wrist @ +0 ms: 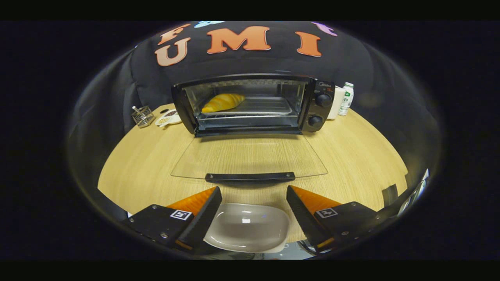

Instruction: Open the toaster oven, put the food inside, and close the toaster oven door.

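A black toaster oven (317,105) stands at the back of the wooden table (363,156). Its glass door (250,158) lies folded down flat toward me, with the black handle (250,178) along its near edge. A golden bread roll (223,102) rests on the rack in the left part of the oven's cavity. My gripper (253,199) is open, its two orange-and-black fingers (203,212) wide apart just short of the door handle, with nothing held. Between and below the fingers sits a white dish (247,227) with nothing in it.
Left of the oven stand a small wire basket (142,116) and a white packet (168,117). Right of the oven are a white cup (336,102) and a small bottle (346,98). The black cloth wall rises behind the table.
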`<state>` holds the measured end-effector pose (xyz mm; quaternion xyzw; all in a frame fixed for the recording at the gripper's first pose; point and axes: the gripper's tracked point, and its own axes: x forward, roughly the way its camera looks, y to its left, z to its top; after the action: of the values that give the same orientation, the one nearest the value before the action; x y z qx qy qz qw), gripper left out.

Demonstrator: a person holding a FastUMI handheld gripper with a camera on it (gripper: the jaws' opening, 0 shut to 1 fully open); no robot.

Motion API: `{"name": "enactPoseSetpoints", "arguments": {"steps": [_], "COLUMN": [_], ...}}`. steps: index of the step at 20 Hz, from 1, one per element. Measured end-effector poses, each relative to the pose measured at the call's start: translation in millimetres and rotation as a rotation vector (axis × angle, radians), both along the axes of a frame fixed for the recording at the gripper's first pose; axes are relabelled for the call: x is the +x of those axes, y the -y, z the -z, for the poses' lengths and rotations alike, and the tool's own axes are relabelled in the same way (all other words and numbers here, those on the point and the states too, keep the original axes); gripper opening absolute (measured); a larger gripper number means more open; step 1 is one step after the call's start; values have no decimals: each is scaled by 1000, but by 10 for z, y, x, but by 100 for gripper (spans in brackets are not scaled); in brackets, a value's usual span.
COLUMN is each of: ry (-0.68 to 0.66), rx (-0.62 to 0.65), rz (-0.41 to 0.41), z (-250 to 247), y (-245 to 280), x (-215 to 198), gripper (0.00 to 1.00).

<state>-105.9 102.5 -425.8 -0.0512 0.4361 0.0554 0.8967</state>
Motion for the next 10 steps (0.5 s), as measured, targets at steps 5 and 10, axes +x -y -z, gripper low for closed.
{"name": "enactPoseSetpoints", "arguments": {"steps": [5, 10], "ry": [-57, -54], "rx": [-35, -32], "rz": [-12, -10], "z": [311, 313], "y": [-14, -51], "x": [14, 92], "gripper": [99, 99]}}
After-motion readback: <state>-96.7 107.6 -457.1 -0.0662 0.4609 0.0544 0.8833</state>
